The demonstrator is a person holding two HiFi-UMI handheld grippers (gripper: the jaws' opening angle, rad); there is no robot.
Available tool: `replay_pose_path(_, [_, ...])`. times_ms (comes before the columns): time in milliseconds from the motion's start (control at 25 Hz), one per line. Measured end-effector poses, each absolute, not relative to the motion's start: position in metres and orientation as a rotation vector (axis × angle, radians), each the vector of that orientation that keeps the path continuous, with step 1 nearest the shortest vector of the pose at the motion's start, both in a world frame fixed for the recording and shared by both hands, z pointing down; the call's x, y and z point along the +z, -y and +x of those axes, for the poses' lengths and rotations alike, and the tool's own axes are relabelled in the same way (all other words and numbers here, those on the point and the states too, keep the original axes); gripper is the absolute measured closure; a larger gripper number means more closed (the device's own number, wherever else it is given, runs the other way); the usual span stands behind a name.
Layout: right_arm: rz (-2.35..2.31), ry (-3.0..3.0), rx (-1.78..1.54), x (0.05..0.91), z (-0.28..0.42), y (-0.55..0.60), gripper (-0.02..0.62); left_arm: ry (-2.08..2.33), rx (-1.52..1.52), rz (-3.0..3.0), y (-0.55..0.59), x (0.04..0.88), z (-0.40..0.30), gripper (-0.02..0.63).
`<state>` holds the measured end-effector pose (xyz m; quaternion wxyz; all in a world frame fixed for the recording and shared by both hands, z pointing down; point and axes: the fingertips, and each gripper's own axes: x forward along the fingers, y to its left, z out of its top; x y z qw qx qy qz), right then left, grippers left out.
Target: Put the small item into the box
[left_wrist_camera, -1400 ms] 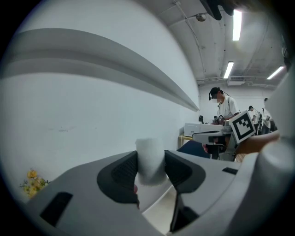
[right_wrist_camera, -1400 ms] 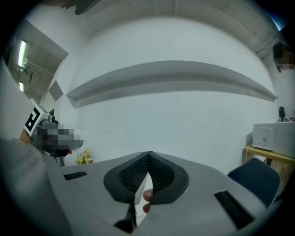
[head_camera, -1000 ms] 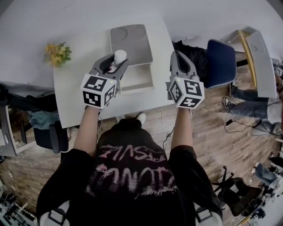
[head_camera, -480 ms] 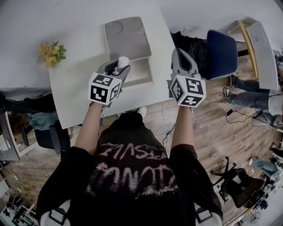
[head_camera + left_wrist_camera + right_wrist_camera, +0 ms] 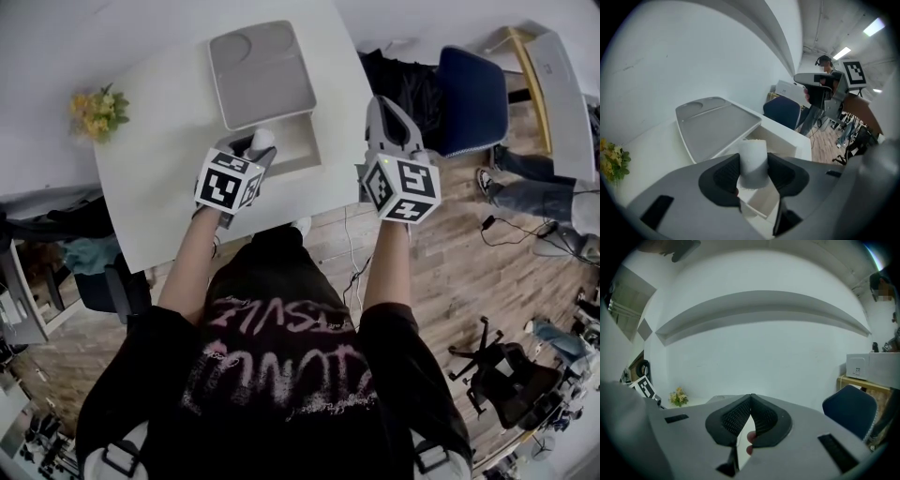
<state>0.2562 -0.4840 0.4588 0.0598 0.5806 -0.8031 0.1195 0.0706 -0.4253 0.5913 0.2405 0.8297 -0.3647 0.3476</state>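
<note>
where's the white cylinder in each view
Head view: the white cylinder is upper centre, in the left gripper.
Left gripper view: lower centre, clamped between the jaws.
Right gripper view: not in it.
Shared landmark: the yellow flowers, in all three views.

Head camera looks steeply down; tool cameras look level (all share flowers (image 5: 97,111)).

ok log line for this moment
left gripper: shut on cylinder | cylinder at open box, not released | right gripper: shut, empty
</note>
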Motion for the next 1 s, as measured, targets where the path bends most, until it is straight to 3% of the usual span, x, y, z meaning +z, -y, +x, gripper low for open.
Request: replay_pose_path(1000, [1.767,2.427,0.381,0.466,0.258,0.487,0.584,0.937,1.028,2.278,0.422,0.607,0.076,0.414])
